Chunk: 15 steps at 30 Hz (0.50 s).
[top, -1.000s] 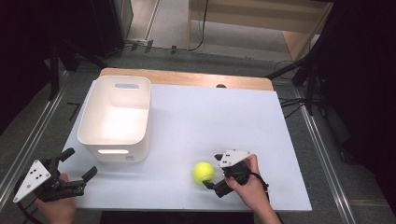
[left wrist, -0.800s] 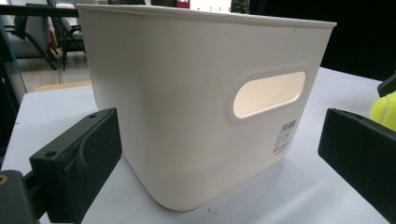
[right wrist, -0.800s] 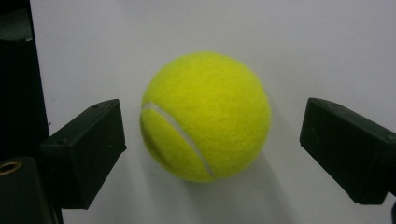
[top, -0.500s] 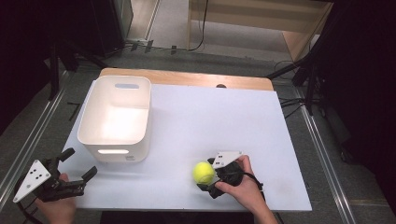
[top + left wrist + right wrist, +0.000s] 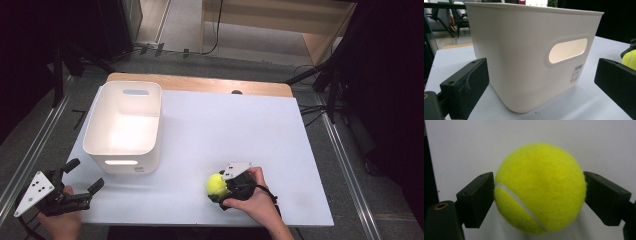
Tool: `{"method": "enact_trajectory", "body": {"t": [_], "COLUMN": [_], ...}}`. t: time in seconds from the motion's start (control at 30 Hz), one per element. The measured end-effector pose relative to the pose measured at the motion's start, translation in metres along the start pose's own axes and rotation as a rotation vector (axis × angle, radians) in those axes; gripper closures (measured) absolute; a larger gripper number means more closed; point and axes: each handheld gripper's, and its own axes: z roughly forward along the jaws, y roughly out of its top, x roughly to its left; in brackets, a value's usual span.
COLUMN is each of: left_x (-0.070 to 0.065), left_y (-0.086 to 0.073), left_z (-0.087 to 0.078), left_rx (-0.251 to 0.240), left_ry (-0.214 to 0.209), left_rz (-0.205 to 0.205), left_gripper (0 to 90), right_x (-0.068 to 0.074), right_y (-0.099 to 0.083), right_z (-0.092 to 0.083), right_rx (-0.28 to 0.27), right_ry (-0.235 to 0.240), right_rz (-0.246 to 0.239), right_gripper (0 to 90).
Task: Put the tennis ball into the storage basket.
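The right gripper is sitting at about five o'clock on the white table, held low in the person's right hand, and its jaws have just been closing around a yellow-green tennis ball. In the right gripper view the tennis ball is resting on the table between the two black pads, and both pads are touching its felt, one on each side; how hard they are squeezing is difficult to judge, but they appear to be pinching it.

The left gripper is hanging at about seven o'clock, at the table's near left corner, with its jaws spread wide and nothing between them. It is pointing toward the white plastic bin, which is standing upright at about ten o'clock. In the left gripper view the bin's handle-slot wall is facing the camera, and the ball is peeking in at the three o'clock edge.
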Motion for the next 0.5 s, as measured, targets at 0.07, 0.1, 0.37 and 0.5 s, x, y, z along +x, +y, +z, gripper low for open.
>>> {"method": "enact_trajectory", "body": {"t": [0.07,0.1,0.37,0.5], "left_x": [0.0000,0.0000,0.0001,0.0005], "left_y": [0.0000,0.0000,0.0000,-0.0001], "left_z": [0.0000,0.0000,-0.0003,-0.0010], "left_rx": [0.001,0.000,-0.002,-0.004], "left_ry": [0.000,0.000,-0.001,-0.003], "left_rz": [0.001,0.000,-0.003,-0.004], "left_gripper": [0.0,0.0,0.0,0.0], "right_x": [0.0003,0.0001,0.0006,-0.0002], "right_y": [-0.0001,-0.0003,0.0022,0.0040], "right_z": [0.0012,0.0016,0.0021,0.0012], "right_rx": [0.002,0.002,-0.012,-0.014], "right_ry": [-0.014,-0.013,0.004,0.013], "right_rz": [-0.012,-0.016,-0.013,-0.017], "right_gripper": [15.8,18.4,23.5,23.6]}}
